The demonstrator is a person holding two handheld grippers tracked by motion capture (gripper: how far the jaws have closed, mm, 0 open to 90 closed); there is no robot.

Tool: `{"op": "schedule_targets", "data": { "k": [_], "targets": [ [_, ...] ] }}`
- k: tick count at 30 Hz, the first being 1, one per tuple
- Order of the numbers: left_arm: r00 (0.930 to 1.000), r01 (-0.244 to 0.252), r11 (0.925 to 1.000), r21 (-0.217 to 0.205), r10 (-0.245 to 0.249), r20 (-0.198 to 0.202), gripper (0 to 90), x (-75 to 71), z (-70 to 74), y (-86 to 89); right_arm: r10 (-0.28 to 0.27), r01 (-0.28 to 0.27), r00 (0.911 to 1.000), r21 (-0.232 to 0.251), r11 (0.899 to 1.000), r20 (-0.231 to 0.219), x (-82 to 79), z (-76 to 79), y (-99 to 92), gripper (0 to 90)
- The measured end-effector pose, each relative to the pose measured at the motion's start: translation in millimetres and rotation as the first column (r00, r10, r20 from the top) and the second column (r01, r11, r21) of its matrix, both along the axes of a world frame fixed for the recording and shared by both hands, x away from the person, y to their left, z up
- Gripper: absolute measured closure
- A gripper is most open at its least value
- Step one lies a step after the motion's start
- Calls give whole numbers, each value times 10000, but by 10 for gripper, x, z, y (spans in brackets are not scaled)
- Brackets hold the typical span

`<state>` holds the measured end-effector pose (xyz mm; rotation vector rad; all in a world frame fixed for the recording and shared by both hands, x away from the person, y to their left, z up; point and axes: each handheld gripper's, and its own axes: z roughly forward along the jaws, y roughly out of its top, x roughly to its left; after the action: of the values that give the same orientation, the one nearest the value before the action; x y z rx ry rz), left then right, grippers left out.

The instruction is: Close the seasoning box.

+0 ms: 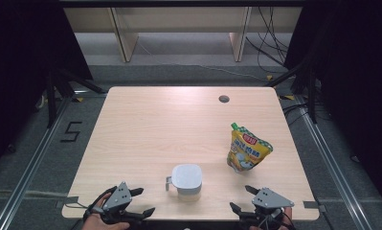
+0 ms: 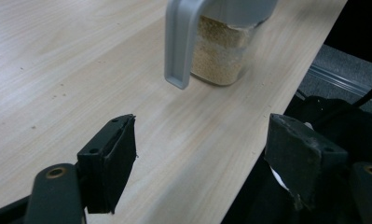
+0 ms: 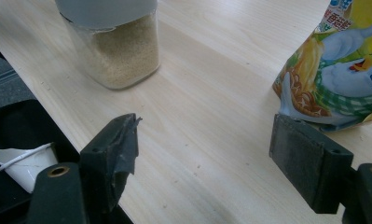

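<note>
Currently, as inspected:
Jar (image 1: 187, 181): upright at table's (image 1: 145, 129) near edge, handle toward left gripper (image 1: 137, 201).
Left gripper: wide open, empty, nearer.
Right gripper (image 1: 240, 198): wide open, empty; pouch (image 1: 247, 148) ahead.

A light wooden table (image 1: 145, 129) carries a lidded grain jar (image 1: 186, 181) and a yellow pouch (image 1: 247, 149).
</note>
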<state>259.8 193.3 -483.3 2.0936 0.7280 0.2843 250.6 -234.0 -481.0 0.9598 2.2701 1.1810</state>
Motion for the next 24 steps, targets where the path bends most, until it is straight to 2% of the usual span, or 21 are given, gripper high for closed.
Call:
{"op": "schedule_targets", "data": {
  "k": [3,5,6,8,9,10,11,12,13,16,17,19,22,24],
  "targets": [
    [9999,73,9998,-161,-71,110,238,-28,-4,-19,-23,23,10000,2,10000,4,4,-5,5,248],
    [10000,15,10000,-31,-15,15,235,-41,-11,-26,28,-28,10000,-58,10000,-9,3,-6,4,247],
    [10000,17,9997,-245,-17,-9,233,-48,-34,-48,22,-22,10000,-31,10000,-27,1,-6,8,246],
    [9999,141,9997,216,-141,26,232,-41,-60,-47,77,-76,10000,-93,9999,64,10,-6,6,243],
    [9999,90,9999,80,-90,-79,232,-50,-77,-72,65,-65,10000,-99,9999,-2,8,-8,7,243],
    [9999,139,9996,228,-139,3,232,-44,-95,-77,112,-113,9999,-130,9999,-43,9,-9,6,242],
    [9999,137,9998,162,-136,-78,232,-53,-105,-95,161,-162,9998,-99,9998,-117,6,-10,9,241],
    [9998,193,9990,412,-192,-32,232,-43,-108,-89,151,-152,9998,-87,9998,-161,4,-10,10,240],
    [9999,164,9995,268,-162,-59,232,-44,-114,-100,210,-211,9993,-23,9998,-323,4,-11,14,240],
    [9998,188,9987,464,-188,-11,231,-26,-99,-78,211,-214,9993,-64,9998,-315,8,-17,13,236],
    [9999,36,9998,201,-34,-104,230,-37,-101,-91,176,-178,9992,-54,9998,-357,6,-19,14,234],
    [9999,134,9995,300,-134,2,229,-16,-107,-77,254,-258,9991,-124,9996,-328,15,-23,10,233],
    [9999,110,9993,371,-106,-89,229,-20,-101,-75,216,-220,9995,-191,9996,-214,17,-24,7,231],
    [9999,121,9996,262,-120,-36,229,-14,-109,-78,253,-258,9989,-144,9996,-396,13,-27,12,231]
  ]
}}
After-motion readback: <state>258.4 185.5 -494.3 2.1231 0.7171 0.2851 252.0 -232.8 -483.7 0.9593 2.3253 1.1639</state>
